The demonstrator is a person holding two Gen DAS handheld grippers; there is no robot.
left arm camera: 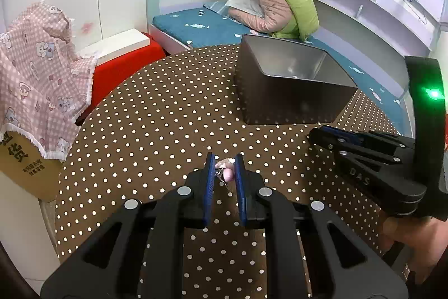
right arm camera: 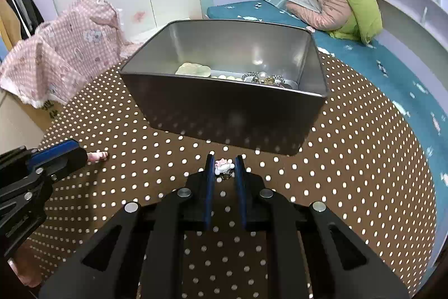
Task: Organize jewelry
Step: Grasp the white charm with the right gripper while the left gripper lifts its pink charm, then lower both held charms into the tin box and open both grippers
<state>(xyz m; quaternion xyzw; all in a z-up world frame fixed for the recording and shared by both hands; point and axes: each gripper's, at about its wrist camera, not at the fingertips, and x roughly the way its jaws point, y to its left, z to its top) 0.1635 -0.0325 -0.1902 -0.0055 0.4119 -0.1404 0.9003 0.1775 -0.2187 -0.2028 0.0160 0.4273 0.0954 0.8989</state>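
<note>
Each hand-held gripper is closed on a small clip just above the worktop: left (left arm camera: 225, 168) on a pink clip (left arm camera: 226, 172), right (right arm camera: 224, 167) on a white clip (right arm camera: 223, 166). Both look light, hard, slippery; pinch them mid-body. The tin (right arm camera: 224, 108) sits ahead.

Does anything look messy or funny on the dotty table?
Not much. Most jewelry sits inside the metal box, but two small pink pieces are outside it on the dotted tablecloth. One pink clip is pinched in the left gripper; a pink-and-white piece is pinched in the right gripper. Nothing looks spilled or broken.
</note>
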